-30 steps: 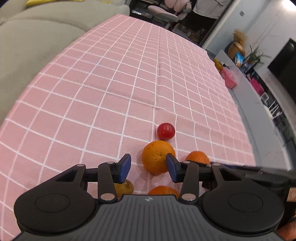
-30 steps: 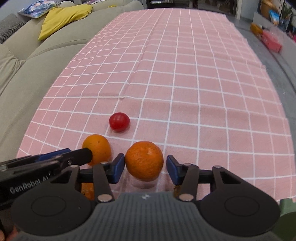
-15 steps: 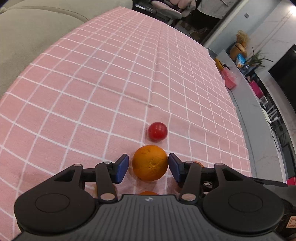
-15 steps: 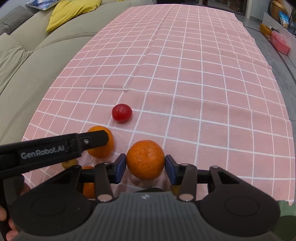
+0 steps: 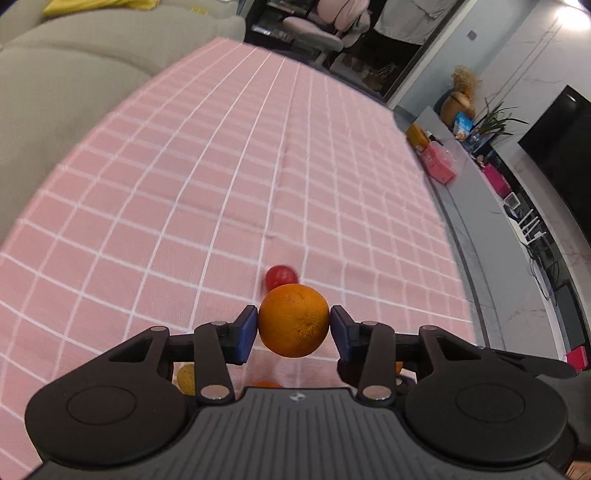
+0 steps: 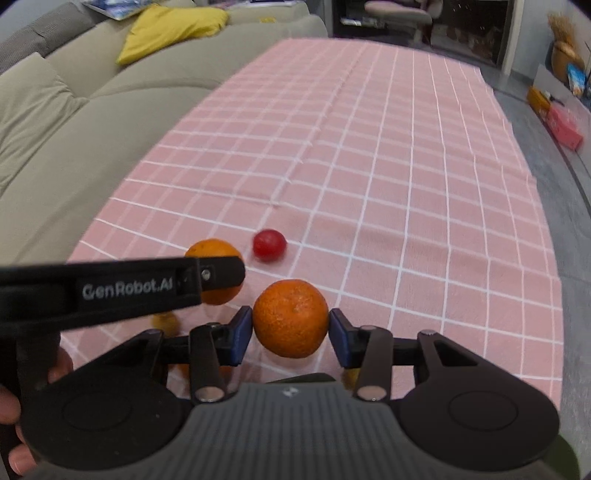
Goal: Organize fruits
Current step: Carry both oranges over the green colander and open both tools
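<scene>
My left gripper (image 5: pixel 293 329) is shut on an orange (image 5: pixel 293 320) and holds it above the pink checked cloth (image 5: pixel 221 177). My right gripper (image 6: pixel 291 330) is shut on a darker orange mandarin (image 6: pixel 290 318), also lifted. In the right wrist view the left gripper's arm (image 6: pixel 122 291) crosses from the left, with its orange (image 6: pixel 216 253) partly hidden behind it. A small red fruit (image 5: pixel 280 276) lies on the cloth just beyond both grippers; it also shows in the right wrist view (image 6: pixel 269 244). A yellowish fruit (image 5: pixel 185 376) and another orange fruit (image 5: pixel 267 384) lie below the left gripper.
A grey-green sofa (image 6: pixel 74 122) with a yellow cushion (image 6: pixel 170 26) runs along the cloth's left side. A grey ledge (image 5: pixel 476 206) with pink boxes and a plant borders the right. Chairs (image 5: pixel 314 37) stand at the far end.
Both grippers have closed on their fruits and lifted them off the cloth. The views have tilted up, showing more of the far cloth.
</scene>
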Motion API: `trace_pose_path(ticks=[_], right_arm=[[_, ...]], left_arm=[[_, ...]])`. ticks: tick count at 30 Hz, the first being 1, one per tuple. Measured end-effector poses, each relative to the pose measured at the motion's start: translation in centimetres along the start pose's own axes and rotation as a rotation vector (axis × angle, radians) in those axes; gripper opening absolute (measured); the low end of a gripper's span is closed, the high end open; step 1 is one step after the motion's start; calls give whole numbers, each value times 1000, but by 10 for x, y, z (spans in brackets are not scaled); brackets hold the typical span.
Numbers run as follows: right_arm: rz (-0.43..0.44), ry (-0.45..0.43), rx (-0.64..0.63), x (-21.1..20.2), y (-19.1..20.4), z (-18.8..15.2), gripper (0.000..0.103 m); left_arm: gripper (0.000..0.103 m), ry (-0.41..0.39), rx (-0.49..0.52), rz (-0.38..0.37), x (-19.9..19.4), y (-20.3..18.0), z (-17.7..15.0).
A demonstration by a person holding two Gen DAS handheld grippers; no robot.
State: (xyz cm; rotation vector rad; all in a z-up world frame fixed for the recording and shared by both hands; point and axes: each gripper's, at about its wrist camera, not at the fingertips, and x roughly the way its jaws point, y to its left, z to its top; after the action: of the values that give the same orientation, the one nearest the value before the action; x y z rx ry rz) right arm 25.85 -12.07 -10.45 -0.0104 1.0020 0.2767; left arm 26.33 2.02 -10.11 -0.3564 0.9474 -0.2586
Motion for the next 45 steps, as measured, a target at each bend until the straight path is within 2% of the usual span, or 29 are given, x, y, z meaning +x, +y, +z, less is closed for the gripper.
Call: trace_pose_path(ticks=[6, 13, 27, 34, 39, 45], right_arm=[[23, -60, -15, -51, 9, -11, 42], [18, -102, -13, -109, 6, -37, 42], [-67, -128, 96, -184, -58, -109, 42], [-107, -100, 159, -188, -89, -148, 42], [-104, -62, 161, -171, -94, -158, 42], [-136, -54, 166, -155, -104, -156, 42]], left_arm=[[48, -36, 43, -32, -43, -23, 0], [48, -14, 89, -129, -70, -56, -15], [48, 128, 248, -248, -78, -111, -64], [48, 205, 320, -246, -55, -132, -88], [48, 254, 350, -235, -35, -137, -97], [48, 277, 406, -222, -14, -151, -100]])
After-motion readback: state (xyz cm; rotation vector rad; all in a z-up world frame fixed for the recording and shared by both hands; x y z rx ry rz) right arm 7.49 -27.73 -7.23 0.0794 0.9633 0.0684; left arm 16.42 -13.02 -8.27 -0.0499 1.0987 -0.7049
